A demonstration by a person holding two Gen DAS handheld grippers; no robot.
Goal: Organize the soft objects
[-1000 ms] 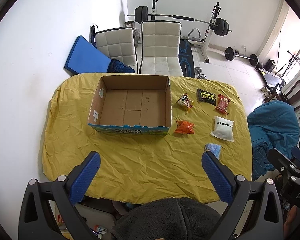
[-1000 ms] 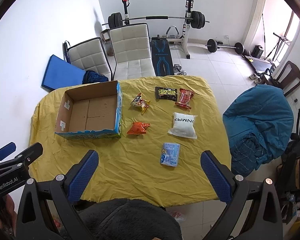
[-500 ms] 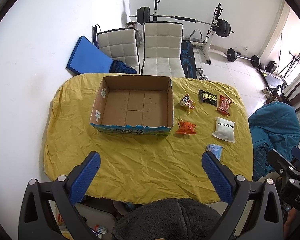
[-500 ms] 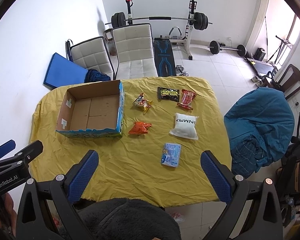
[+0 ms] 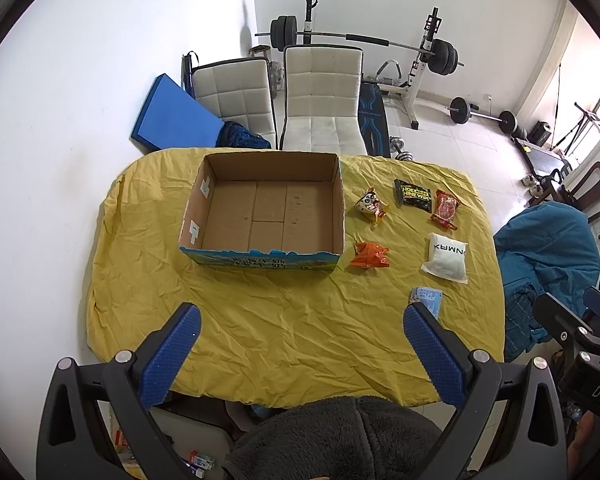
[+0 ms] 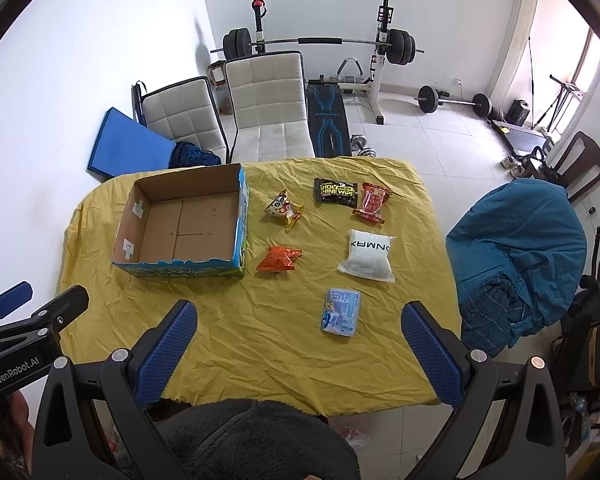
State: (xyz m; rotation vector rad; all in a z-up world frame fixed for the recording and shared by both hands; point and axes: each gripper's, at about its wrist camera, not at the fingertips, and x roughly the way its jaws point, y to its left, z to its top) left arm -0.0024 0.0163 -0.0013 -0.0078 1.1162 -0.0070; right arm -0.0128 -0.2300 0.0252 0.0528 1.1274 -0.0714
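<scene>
Table with yellow cloth (image 6: 236, 344): wrinkled, loose; likely to bunch under a low approach.

Cardboard box (image 6: 140, 236): open-topped and bare inside, on the table's left half; presumably the destination. Stiff walls; items need lifting over the rim.

White pillow pack (image 6: 367, 255): right of centre, largest soft item. Judged light, puffy and compressible; pinch across a short edge or a sealed seam.

Light blue tissue pack (image 6: 341, 312): nearest the right gripper. Soft, slick film; grasp across its narrow width.

Black shoe-wipes pouch (image 6: 336, 191): far side, flat and limp, touching or just beside the red snack packet (image 6: 374, 202). Separate them carefully.

Orange snack bag (image 6: 278, 259): just beside the box's right wall. Crinkly, air-filled, fragile contents; take it by a crimped end.

Cartoon-print snack bag (image 6: 283, 208): beyond the orange one, similar handling.

Left gripper (image 5: 298, 346): fingers spread wide, holding nothing, above the near table edge.

Right gripper (image 6: 300, 342): fingers spread wide, holding nothing, above the near edge.

Obstructions: none between grippers and packets. White chairs (image 6: 266, 92) and weight bench (image 6: 328, 116) stand beyond the table.
</scene>
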